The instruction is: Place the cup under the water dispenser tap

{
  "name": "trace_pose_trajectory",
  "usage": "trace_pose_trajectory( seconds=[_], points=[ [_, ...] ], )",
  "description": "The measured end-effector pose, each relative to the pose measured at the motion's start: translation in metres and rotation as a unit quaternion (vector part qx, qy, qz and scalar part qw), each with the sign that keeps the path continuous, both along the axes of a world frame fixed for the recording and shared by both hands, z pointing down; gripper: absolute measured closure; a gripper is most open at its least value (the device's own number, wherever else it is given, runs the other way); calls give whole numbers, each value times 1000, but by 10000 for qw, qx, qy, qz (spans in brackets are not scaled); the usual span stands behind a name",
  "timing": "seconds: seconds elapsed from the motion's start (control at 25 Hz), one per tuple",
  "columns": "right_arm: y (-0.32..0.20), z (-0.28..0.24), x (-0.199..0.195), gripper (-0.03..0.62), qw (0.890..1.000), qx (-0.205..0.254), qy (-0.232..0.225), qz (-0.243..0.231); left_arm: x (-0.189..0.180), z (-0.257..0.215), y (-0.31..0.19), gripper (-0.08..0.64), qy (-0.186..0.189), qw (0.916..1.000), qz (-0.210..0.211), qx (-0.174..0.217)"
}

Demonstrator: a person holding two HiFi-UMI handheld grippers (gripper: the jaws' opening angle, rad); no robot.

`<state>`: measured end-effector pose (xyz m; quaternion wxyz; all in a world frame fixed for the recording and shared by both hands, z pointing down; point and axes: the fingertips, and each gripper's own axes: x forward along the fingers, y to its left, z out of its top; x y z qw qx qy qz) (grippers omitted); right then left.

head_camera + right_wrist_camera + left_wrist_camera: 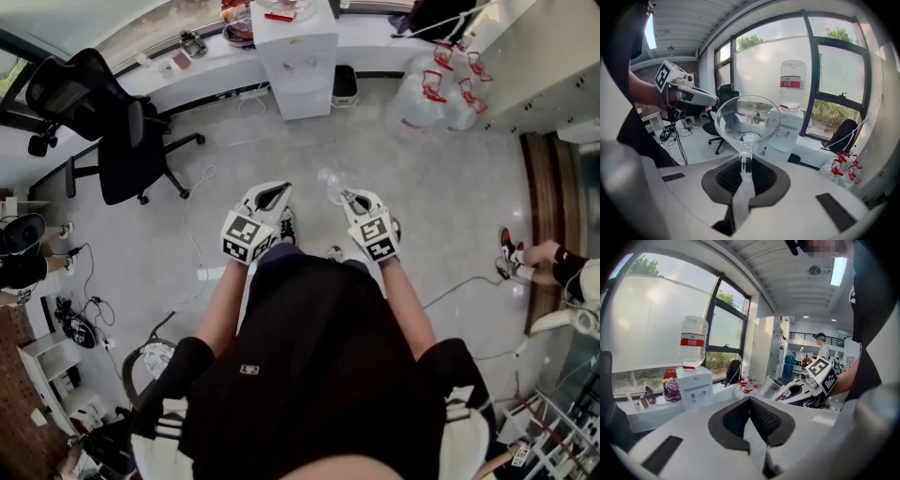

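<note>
Office, grey floor [450, 216]; white water dispenser [298, 56] far ahead. Right gripper [746, 164] clamps clear plastic cup [747, 117] by wall for carrying; left gripper [750, 404] closed, empty.

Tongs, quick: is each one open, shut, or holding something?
Left tongs: closed, empty.
Right tongs: closed on the clear cup.

Grey floor [450, 206] with water dispenser [300, 66], black office chair [122, 141], loose cables [459, 286], bottles [433, 94].
</note>
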<state>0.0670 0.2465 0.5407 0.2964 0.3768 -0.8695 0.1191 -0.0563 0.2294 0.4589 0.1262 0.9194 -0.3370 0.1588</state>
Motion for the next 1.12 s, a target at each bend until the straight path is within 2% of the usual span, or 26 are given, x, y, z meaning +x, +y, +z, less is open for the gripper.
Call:
trace_pose_trajectory(
  seconds=[0.68,1.12],
  points=[
    [-61,3,-39,580,9996,-121,169,214,-43,9,-71,560,172,9996,185,-115],
    [-88,8,-75,580,9981,-136,217,553,-77,12,-108,560,179,9982,566,-133]
  ],
)
